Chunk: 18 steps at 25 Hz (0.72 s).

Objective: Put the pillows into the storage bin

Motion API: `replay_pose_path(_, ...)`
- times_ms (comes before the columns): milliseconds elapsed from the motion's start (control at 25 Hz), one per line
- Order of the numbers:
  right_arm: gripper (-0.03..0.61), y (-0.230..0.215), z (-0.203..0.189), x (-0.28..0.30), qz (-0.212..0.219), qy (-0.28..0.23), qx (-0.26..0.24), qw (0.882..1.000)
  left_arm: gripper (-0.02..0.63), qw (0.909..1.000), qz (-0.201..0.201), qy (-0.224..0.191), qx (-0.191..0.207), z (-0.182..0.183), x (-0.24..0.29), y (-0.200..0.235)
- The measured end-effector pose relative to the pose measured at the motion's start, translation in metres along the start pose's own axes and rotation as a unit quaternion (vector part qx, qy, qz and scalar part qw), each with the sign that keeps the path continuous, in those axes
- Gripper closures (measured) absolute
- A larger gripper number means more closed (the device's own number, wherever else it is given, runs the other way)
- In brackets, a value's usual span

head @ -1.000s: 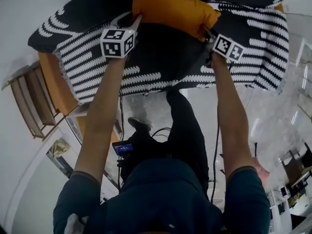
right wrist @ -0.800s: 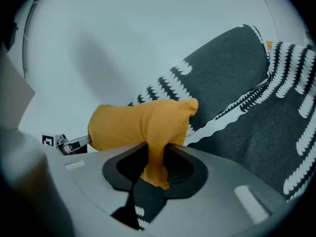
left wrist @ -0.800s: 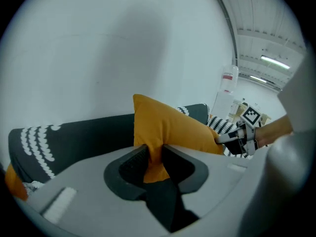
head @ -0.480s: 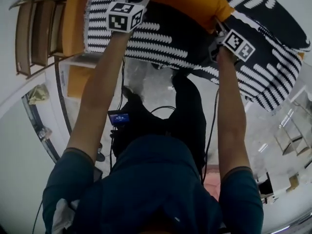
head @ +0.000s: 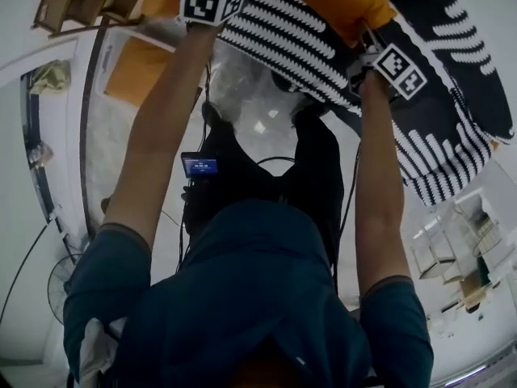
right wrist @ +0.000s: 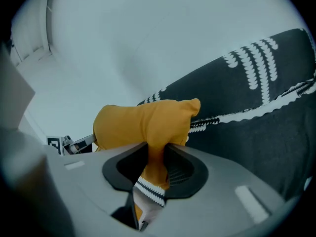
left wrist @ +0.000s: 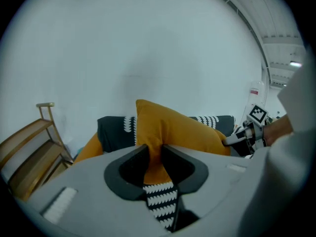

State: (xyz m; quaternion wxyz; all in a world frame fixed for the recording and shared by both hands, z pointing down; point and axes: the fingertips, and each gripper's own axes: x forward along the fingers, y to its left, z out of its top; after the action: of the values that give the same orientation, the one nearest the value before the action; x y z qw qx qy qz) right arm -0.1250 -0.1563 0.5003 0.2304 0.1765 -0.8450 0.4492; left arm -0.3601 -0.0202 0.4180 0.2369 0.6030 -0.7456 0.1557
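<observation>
The left hand-held gripper (left wrist: 154,154) is clamped on one corner of the orange pillow (left wrist: 173,127) and the right hand-held gripper (right wrist: 157,154) on the opposite corner. The pillow stretches between them. The black-and-white patterned pillow (right wrist: 256,102), also pinched in both, lies just beyond.

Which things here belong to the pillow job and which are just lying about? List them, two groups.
Job in hand: orange pillow; black-and-white patterned pillow; left gripper and right gripper, both clamped on the pillows' fabric. The storage bin is not in view.

Lying about: wooden slatted frame; floor fan; small lit screen.
</observation>
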Motion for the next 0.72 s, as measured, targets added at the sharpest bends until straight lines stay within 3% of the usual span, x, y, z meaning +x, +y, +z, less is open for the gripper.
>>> replay_pose_path(320,0.462,0.13,-0.099,0.067,0.043,0.062,-0.031,0.997,0.525,0.996,0.078,-0.007,-0.043,-0.073,-0.139,0.112)
replay_pose_path(720,0.462,0.27,-0.242,0.132,0.077,0.142,-0.078,0.984,0.526,0.9808,0.159,-0.005,-0.112,-0.196,-0.305,0.224)
